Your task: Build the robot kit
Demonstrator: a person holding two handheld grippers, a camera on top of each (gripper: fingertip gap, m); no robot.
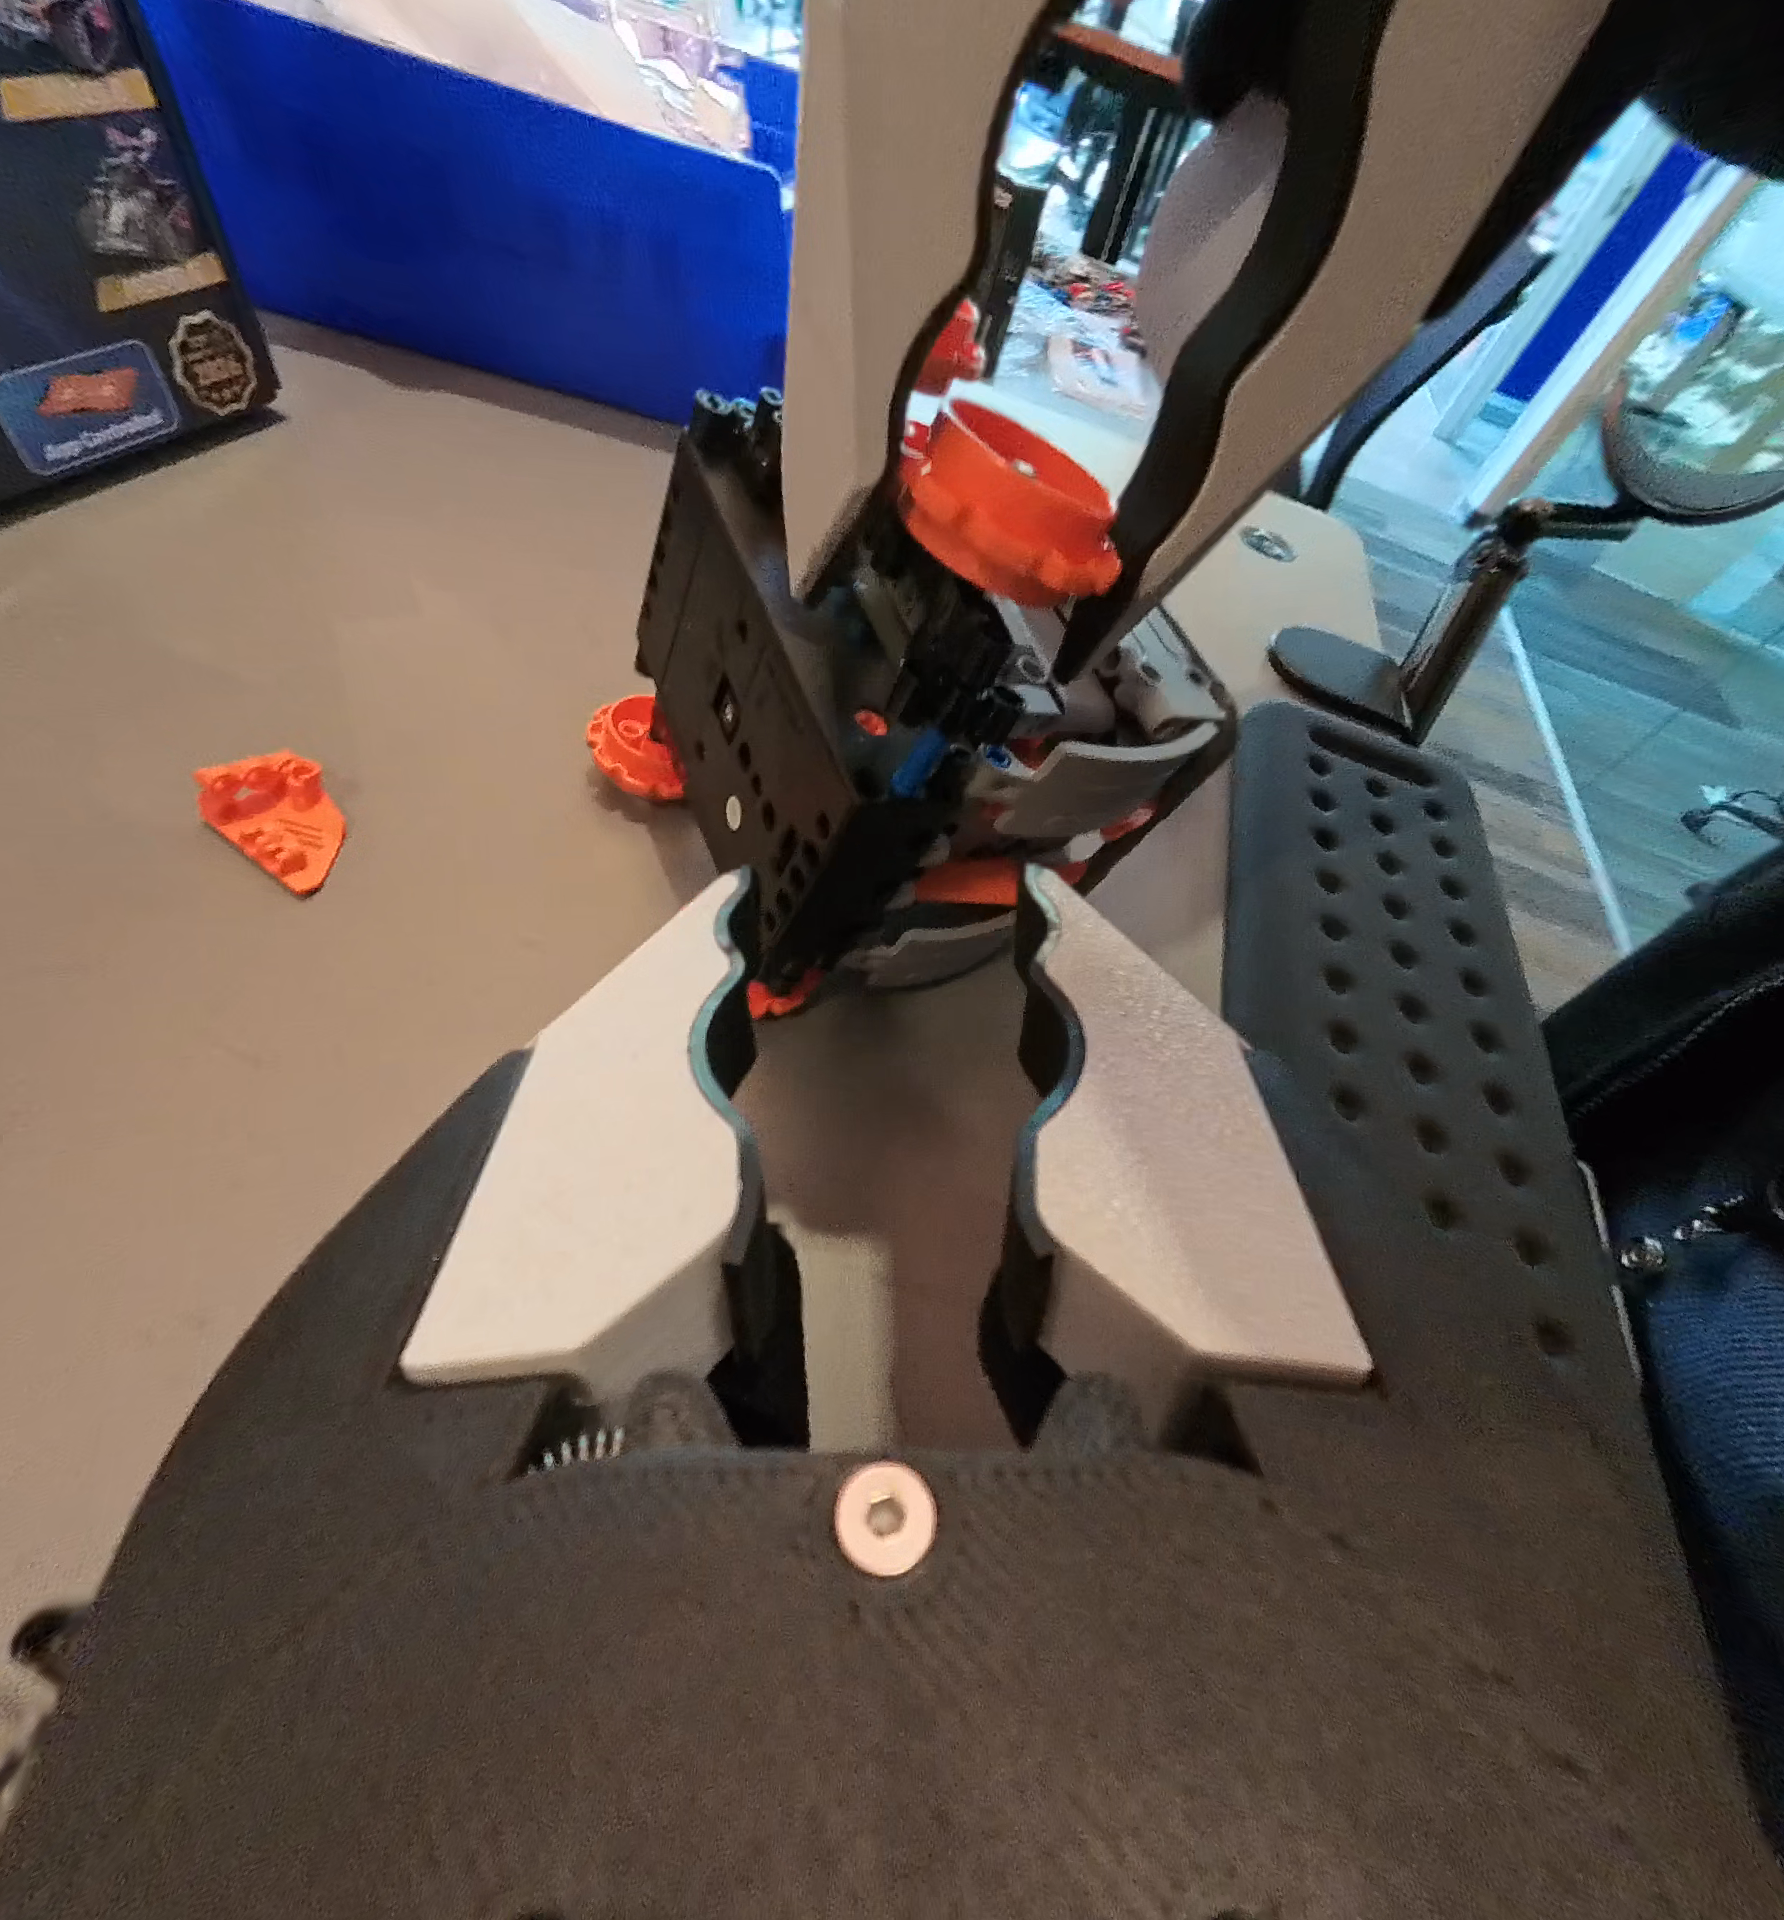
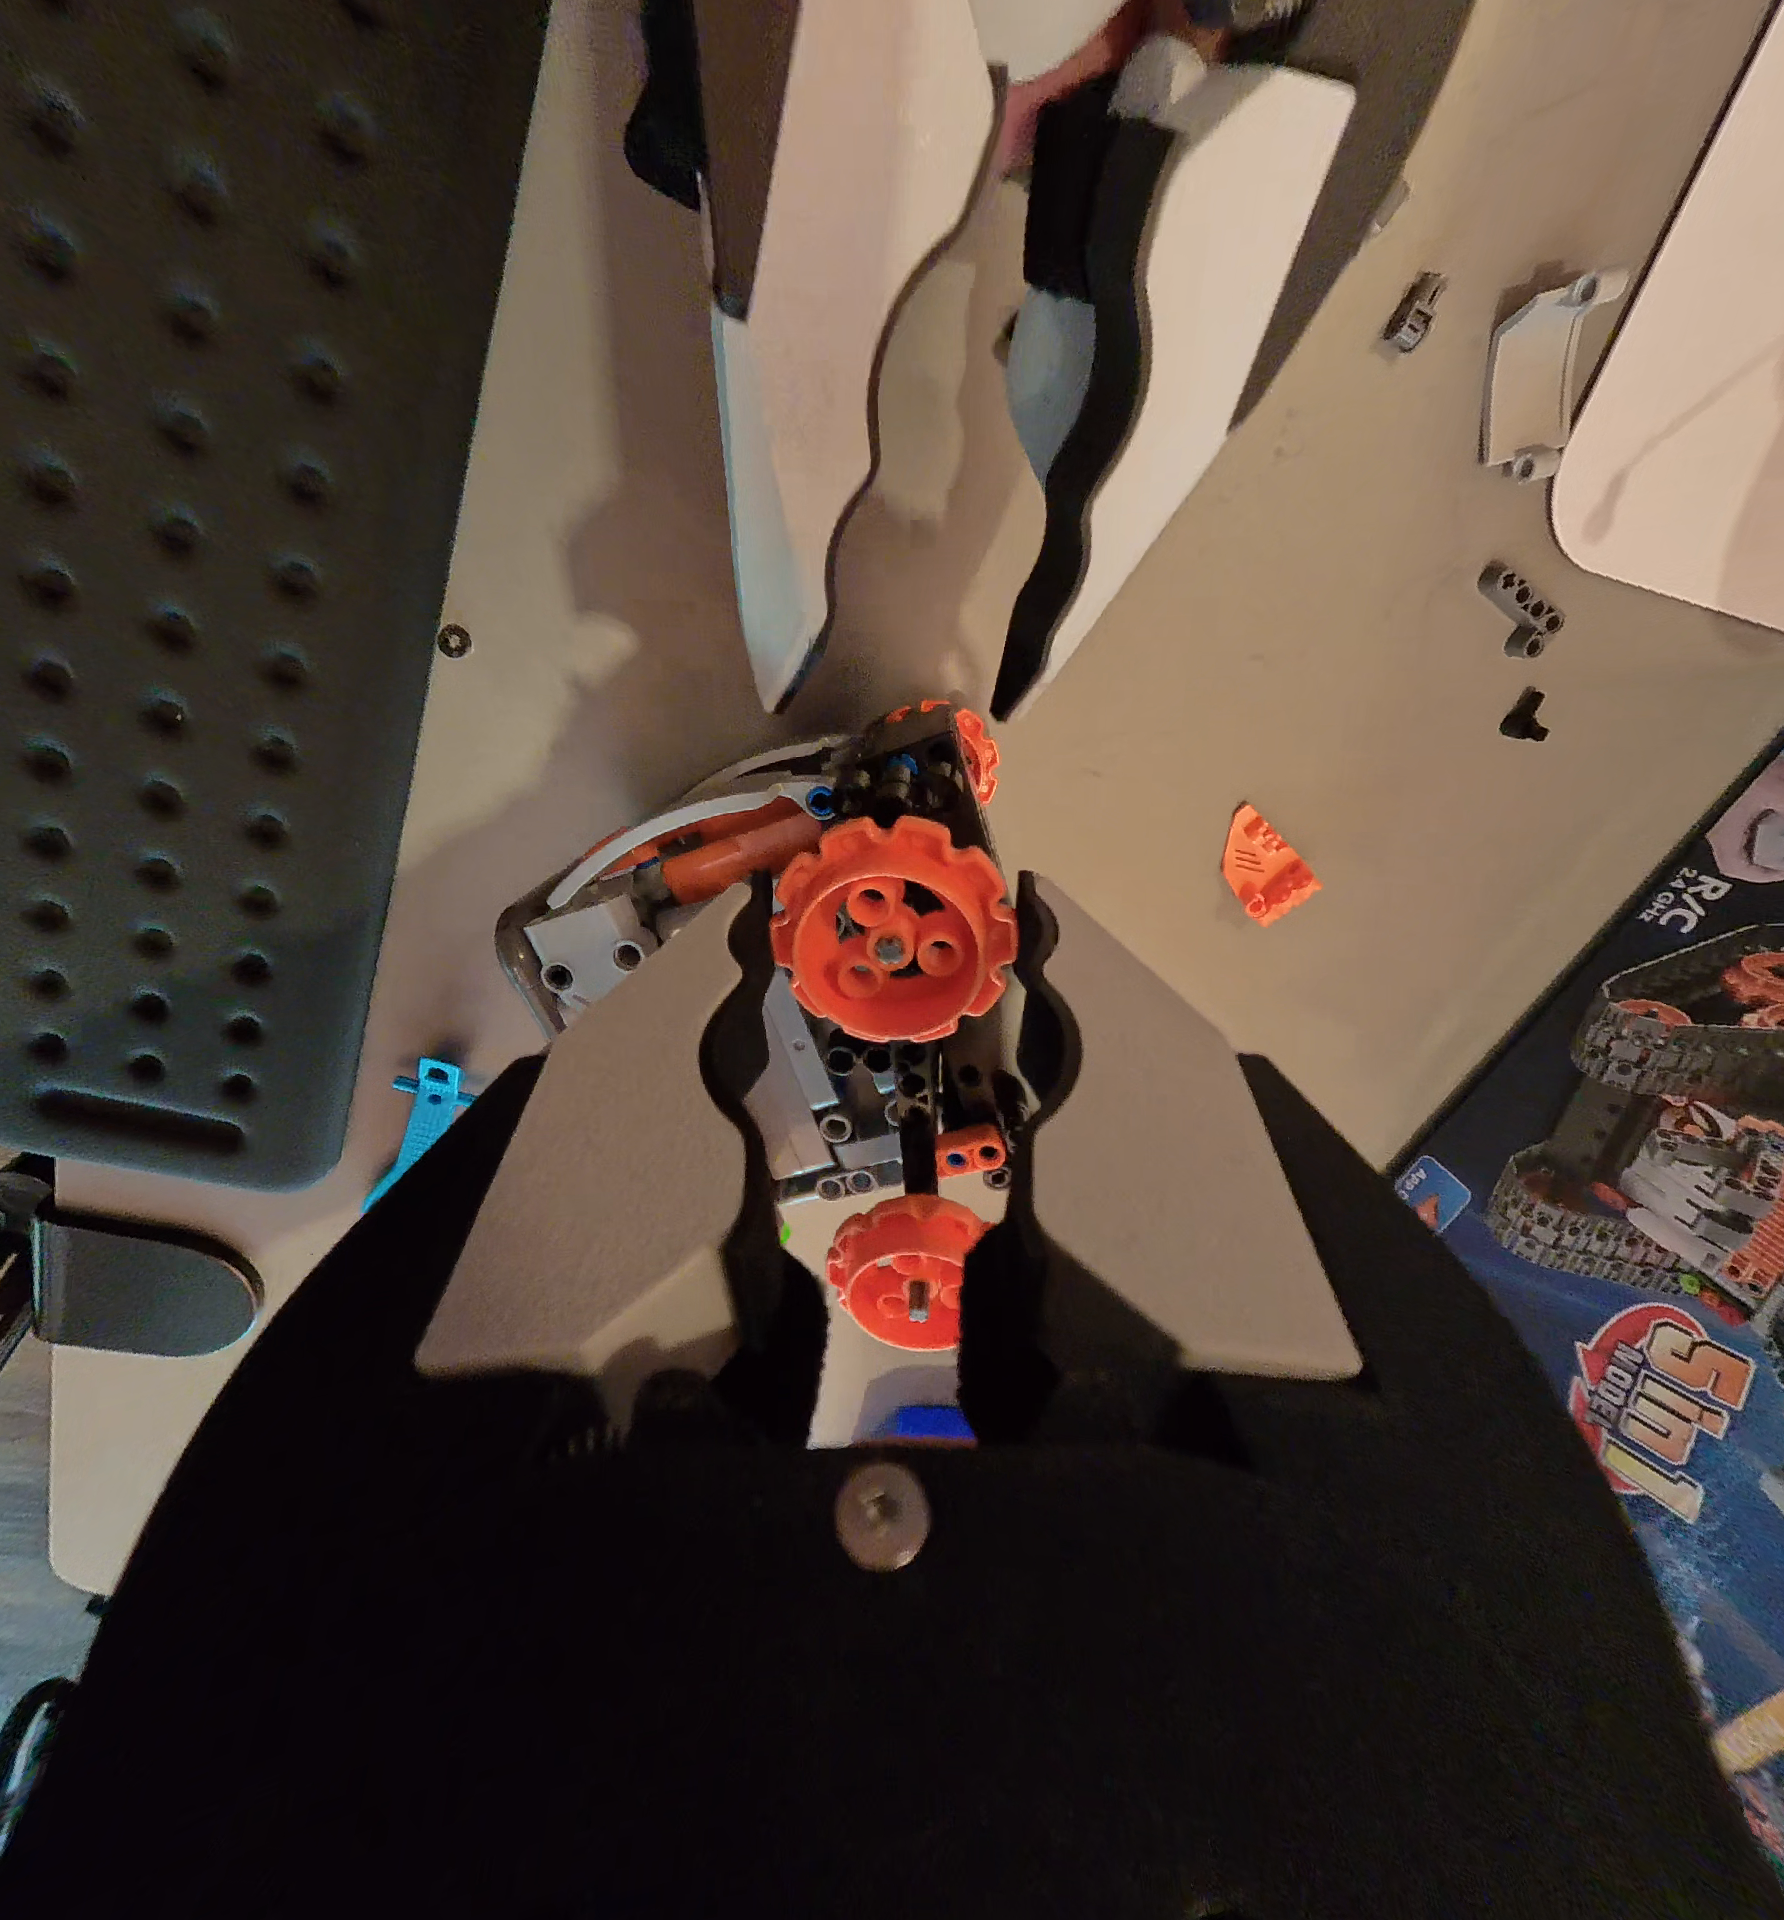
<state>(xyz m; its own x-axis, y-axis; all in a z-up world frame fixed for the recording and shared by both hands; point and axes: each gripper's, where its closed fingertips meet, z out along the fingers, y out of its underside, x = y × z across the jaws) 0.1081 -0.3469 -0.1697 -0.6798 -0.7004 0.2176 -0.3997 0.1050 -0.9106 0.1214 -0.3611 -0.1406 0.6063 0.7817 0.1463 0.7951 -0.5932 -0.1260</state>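
Right claw (image 2: 883,914) straddles the model vehicle's (image 1: 763,748) orange wheel (image 2: 893,930), contact unclear; left claw (image 1: 883,914), half-open, brackets its lower end. Tilted on the counter (image 1: 296,644), the model could topple.

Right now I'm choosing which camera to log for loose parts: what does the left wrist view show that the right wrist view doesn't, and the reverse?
Only the left wrist view shows the blue bin behind the table.

Only the right wrist view shows the blue strip under the right gripper, the grey curved panel, the grey angled beam and a small black piece.

Both show the brick-built vehicle, the loose orange wedge piece, the picture box, the black perforated pad and the left gripper, open.
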